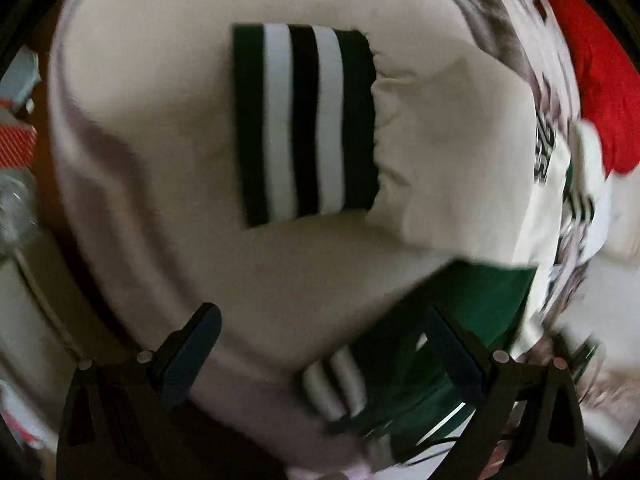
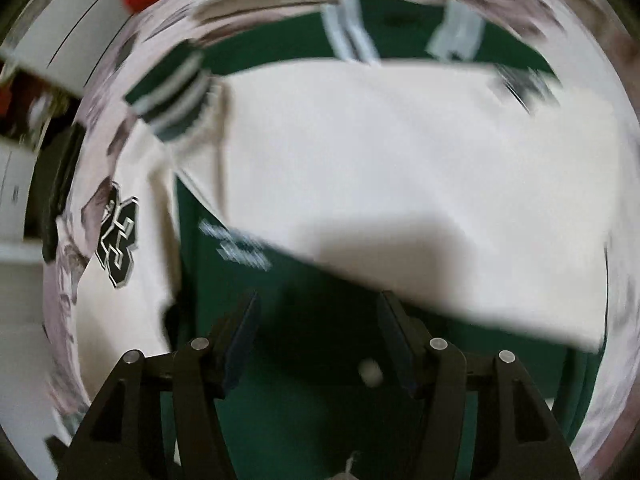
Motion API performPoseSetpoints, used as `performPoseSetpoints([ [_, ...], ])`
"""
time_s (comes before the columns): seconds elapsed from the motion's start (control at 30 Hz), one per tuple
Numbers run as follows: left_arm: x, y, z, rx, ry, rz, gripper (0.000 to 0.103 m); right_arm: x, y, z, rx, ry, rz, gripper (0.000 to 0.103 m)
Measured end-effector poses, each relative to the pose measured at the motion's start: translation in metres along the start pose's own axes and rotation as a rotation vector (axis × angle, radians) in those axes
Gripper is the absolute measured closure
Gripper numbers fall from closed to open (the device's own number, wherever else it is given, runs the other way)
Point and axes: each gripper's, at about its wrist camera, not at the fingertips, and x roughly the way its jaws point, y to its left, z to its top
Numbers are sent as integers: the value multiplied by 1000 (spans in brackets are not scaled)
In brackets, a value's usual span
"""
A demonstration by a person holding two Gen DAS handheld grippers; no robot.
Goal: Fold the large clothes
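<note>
Jacket (image 1: 160, 160), cream and green varsity type, is lying spread under both cameras on a patterned pale sheet (image 2: 618, 280). One sleeve (image 1: 440, 140) is lying folded across the cream body, its striped cuff (image 1: 304, 120) resting flat near the middle. In the right wrist view a broad cream panel (image 2: 400, 180) is lying across the green front (image 2: 248, 340), with a second striped cuff (image 2: 172, 96) and a number patch (image 2: 118, 240) off to the left. Both views are smearing with motion blur.

Left gripper (image 1: 320, 360) is hovering over the striped hem (image 1: 340, 380) with jaws wide apart, nothing between them. Right gripper (image 2: 316, 340) is hovering over the green front, jaws likewise spread and holding nothing; a small white snap (image 2: 370, 372) is showing below it.

Judging progress: sleeves appear to be turned in already, so the fold is looking roughly midway. Body is not yet doubled over; the lengthwise folds seem to be what is remaining.

Beyond the jacket, a red cloth (image 1: 600, 80) is lying at the far edge.
</note>
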Motion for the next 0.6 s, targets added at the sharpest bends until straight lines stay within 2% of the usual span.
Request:
performPoseSetpoints([
  [0.1,10,-5,21,-49,-103,-5,17,12,-19,-18,34,2,-56,40],
  [0.17,3,-13,39,-70,-184,-12,22,19,-25,-37,25,1,-101,40],
  [0.23,-3,-19,59,-84,-259,20,62,26,-27,-57,17,3,-117,40],
  [0.27,-6,-20,73,-100,-286,2,69,26,-26,-65,12,-8,-126,40],
  [0.3,-10,-21,85,-107,-306,0,80,25,-25,-73,2,-23,-137,40],
  [0.4,-33,-32,121,-88,-387,15,85,23,-19,-92,-25,-46,-177,40],
  [0.5,-61,-42,159,-47,-500,48,86,23,-14,-106,-7,-46,-174,40],
  [0.57,-73,-37,196,-15,-532,29,86,24,-13,-116,8,-46,-157,40],
  [0.6,-70,-39,204,1,-527,20,86,27,-12,-118,12,-47,-152,40],
])
